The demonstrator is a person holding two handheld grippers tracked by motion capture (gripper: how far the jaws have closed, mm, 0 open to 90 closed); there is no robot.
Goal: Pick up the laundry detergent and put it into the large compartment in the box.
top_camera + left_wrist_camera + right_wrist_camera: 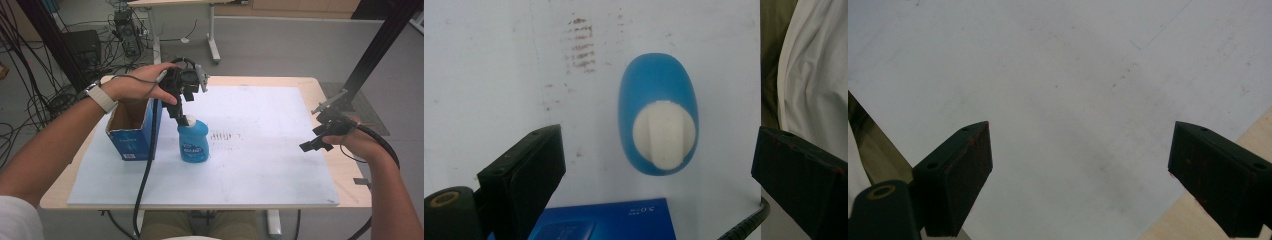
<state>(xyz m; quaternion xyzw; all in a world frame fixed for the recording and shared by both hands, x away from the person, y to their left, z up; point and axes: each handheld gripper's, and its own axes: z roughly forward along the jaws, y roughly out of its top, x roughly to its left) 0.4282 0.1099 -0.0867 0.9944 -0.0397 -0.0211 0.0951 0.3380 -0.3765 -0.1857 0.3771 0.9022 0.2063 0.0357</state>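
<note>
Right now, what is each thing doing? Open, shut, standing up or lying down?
Blue bottle: standing upright on the white mat, white cap on, nothing gripping it.
Blue box: upright beside the bottle, top open.
Left hand-held gripper: open, above the bottle's cap.
Right hand-held gripper: open, holding nothing, over the mat.

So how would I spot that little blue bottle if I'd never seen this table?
Find the white board covering the table, then the open blue carton near its left edge. Just right of it stands the blue bottle, under the left gripper: rounded, translucent, white-capped, unlike the boxy carton.
</note>
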